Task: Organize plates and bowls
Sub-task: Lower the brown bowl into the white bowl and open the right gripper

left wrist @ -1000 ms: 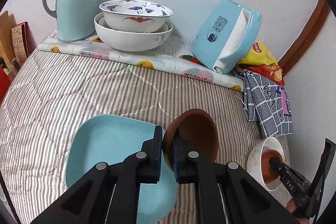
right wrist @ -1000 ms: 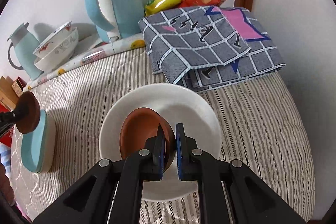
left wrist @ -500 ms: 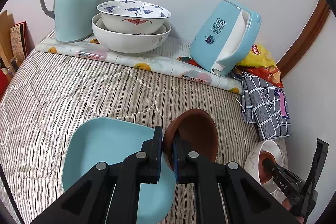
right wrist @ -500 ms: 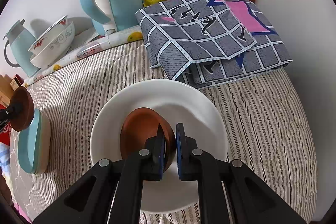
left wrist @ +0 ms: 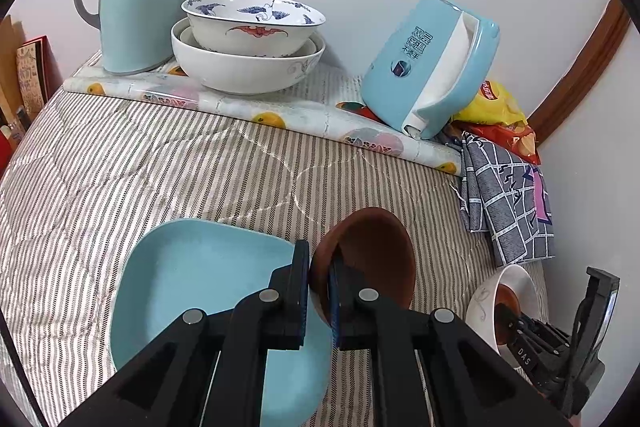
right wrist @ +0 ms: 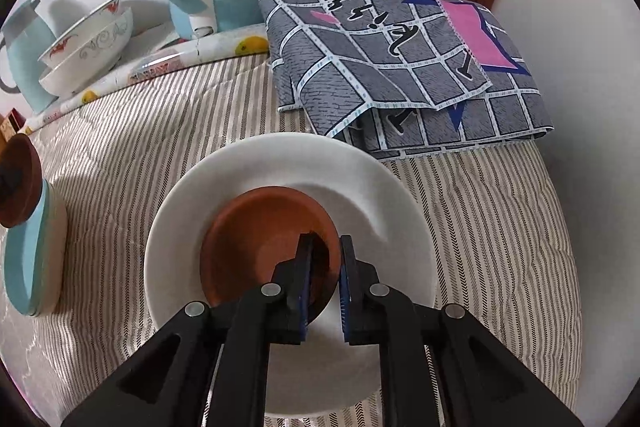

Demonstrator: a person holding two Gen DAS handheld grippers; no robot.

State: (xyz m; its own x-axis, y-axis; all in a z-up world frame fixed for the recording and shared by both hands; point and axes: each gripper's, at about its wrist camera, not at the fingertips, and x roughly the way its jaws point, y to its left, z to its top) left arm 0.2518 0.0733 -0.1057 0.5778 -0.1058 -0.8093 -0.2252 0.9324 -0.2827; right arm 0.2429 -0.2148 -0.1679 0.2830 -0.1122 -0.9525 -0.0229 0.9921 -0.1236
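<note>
i'm holding left claw (left wrist: 320,293) pinched on rim of matte brown bowl (left wrist: 372,259), tilted above pale blue plate (left wrist: 192,291). my right claw (right wrist: 325,279) opening, straddling rim of second brown bowl (right wrist: 260,247) sitting inside glossy white bowl (right wrist: 360,183) on striped bed (right wrist: 132,147).

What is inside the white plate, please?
Inside the white plate sits a small brown bowl. The right gripper has its jaws opening around the bowl's near rim. The plate's centre under the bowl is covered, so it cannot be seen.
</note>
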